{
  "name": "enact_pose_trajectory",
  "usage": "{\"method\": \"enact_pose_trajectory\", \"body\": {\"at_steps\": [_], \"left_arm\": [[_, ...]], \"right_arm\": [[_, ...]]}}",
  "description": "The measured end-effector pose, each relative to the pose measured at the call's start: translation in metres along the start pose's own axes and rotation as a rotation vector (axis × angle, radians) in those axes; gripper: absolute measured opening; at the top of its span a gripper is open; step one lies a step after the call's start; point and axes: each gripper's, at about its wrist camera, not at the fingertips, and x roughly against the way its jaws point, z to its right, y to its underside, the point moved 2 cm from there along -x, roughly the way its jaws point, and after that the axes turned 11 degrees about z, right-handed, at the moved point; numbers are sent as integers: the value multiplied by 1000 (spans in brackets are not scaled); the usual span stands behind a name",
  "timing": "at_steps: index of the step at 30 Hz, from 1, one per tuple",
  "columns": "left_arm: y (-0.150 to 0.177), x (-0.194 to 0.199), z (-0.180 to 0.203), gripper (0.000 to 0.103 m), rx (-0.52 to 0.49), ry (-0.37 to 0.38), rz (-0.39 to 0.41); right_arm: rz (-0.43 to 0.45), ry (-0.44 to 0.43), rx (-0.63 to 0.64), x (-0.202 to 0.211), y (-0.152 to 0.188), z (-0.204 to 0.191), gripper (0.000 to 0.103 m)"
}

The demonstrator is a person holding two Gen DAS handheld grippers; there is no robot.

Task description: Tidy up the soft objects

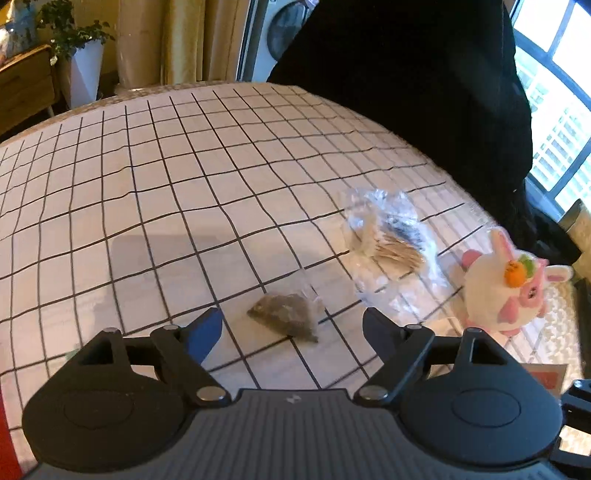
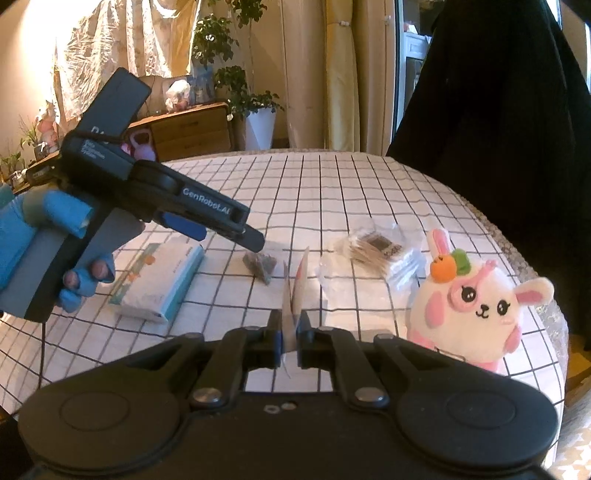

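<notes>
On the white, black-gridded tablecloth [image 2: 332, 192], the small brown mesh pouch [image 2: 260, 264] lies in the middle; the flat white tissue pack [image 2: 159, 284] is to its left, the crinkled clear plastic bag of wooden sticks [image 2: 373, 251] to its right, and the round white-and-pink plush bunny [image 2: 476, 310] farthest right, near the table edge

I see yellow curtains [image 2: 341, 74] glowing, bright window [image 1: 554, 110] at right, wooden dresser [image 2: 188, 127], potted plant [image 2: 255, 107], washing machine [image 1: 280, 29] behind.
</notes>
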Motion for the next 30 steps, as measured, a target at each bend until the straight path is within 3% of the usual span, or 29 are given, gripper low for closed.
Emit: {"method": "enact_pose_trajectory", "body": {"at_steps": [8,15,16,18,19,21,26,30], "left_arm": [[11,-37,6,83,-87,-65,-22],[13,-42,11,83,-144,-109,18],[13,-42,11,80,-152,-115,23],[13,-41,13,61,-164,-119,35],[13,-39,13,58,-162,-112,34],[11,-38,13,38,-154,-106,34],[8,-30,10,25,-150,-118,44],[4,-17,4,25,-124,-118,59]], "right_arm": [[-41,-15,-32,-15,14,13,6],[-57,-27,-47,-24,20,17,6],[-57,-27,-47,-24,20,17,6],[-57,-26,-47,-25,21,17,6],[-58,-27,-47,-25,21,17,6],[-59,-26,-46,-25,20,17,6],[-58,-24,-41,-24,19,14,6],[-55,-18,-37,-19,16,10,6]]}}
